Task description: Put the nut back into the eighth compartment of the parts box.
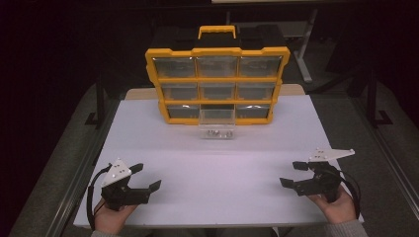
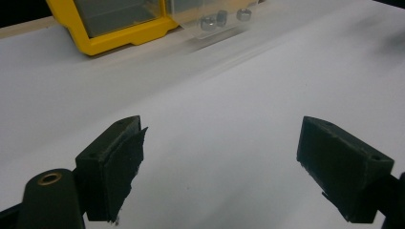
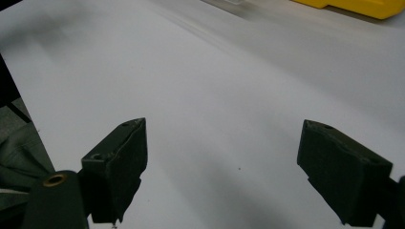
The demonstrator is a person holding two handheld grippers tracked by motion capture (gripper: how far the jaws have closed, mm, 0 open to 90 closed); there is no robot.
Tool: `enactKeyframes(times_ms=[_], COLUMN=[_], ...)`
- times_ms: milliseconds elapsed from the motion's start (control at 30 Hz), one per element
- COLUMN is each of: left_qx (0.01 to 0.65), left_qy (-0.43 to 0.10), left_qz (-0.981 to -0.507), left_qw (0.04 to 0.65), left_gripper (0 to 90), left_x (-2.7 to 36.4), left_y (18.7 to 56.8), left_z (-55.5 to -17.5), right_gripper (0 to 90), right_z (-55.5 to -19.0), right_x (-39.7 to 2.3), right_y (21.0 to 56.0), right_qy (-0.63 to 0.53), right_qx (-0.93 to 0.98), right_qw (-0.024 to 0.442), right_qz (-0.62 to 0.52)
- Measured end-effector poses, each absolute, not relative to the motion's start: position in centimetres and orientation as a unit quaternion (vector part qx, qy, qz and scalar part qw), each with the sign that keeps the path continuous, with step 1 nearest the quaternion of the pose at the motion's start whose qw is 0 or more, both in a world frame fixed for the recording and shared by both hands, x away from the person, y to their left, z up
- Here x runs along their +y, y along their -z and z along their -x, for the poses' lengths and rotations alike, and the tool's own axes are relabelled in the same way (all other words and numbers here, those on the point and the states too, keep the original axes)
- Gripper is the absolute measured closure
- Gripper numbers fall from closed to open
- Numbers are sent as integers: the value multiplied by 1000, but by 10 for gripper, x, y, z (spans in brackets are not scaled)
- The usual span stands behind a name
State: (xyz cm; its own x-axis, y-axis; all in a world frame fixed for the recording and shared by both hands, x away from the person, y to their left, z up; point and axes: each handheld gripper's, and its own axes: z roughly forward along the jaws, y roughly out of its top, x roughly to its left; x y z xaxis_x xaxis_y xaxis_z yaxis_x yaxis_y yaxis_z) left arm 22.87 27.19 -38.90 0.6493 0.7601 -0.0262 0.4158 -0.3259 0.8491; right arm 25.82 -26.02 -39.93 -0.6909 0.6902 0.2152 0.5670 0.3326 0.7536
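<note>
White table (image 1: pixel 217 163) fills frame centre, dark room around. Yellow organizer (image 1: pixel 217 85) upright at upper centre; clear drawer (image 1: pixel 216 123) pulled out at its foot, holding metal nuts (image 2: pixel 221 18). Left tongs (image 1: pixel 147 177) lower left, right tongs (image 1: pixel 292 174) lower right, both spread, pinching nothing.

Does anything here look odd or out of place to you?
One thing: the clear drawer in the bottom middle of the yellow organizer is pulled out, with a few metal nuts inside. The other drawers sit flush. Both claws rest open, empty.
</note>
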Motion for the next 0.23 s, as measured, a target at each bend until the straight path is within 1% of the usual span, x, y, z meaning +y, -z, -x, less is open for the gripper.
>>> enactKeyframes(times_ms=[233], left_qx=[367], left_qy=[-194], left_qz=[-794], left_qw=[445], left_gripper=[159], left_x=[272], left_y=[389], left_z=[-229], right_gripper=[165], right_z=[-257], right_x=[-257], right_y=[400], right_qy=[-428], right_qx=[815], right_qw=[76], right_qz=[-383])
